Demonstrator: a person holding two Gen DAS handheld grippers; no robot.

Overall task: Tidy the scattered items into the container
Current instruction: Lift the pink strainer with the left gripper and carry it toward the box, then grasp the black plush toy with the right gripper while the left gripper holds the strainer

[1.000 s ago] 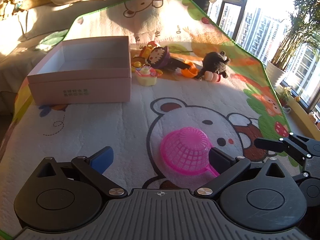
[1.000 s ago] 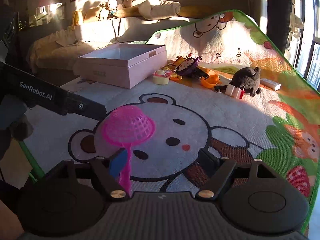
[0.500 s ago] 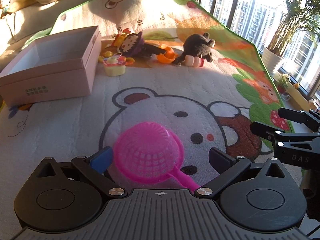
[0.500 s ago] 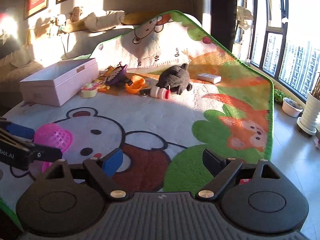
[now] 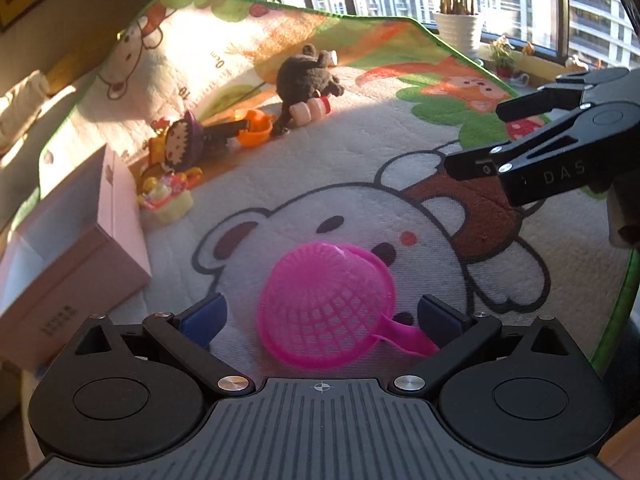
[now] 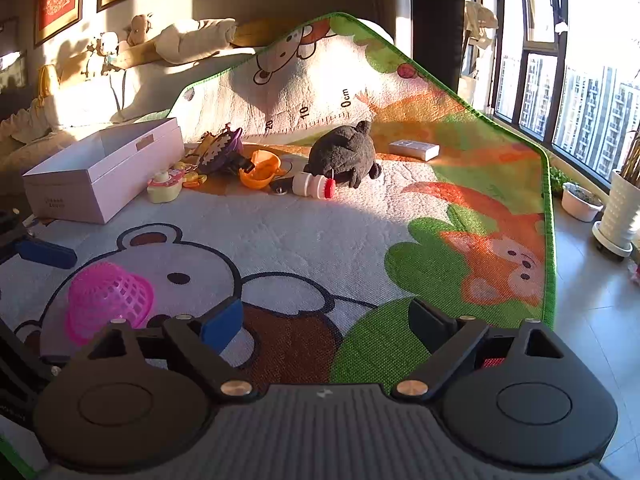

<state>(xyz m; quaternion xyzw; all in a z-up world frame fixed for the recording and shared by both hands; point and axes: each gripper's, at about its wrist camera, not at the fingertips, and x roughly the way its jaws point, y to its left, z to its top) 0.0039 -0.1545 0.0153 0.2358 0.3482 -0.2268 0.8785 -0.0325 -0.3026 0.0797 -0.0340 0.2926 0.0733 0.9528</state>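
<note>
A pink toy sieve lies dome up on the play mat, between the open fingers of my left gripper, untouched; it also shows in the right wrist view. The pink open box stands at the left, also in the right wrist view. My right gripper is open and empty over the mat, right of the sieve. A dark plush toy, orange cup, purple doll, small bottle and yellow toy lie beyond.
A white flat box lies behind the plush. The mat curls up against a sofa at the back. Plant pots stand on the floor by the window at the right.
My left gripper has swung right and closed in so the sieve now sits between its fingers. My right gripper has moved away to the right of the sieve.
</note>
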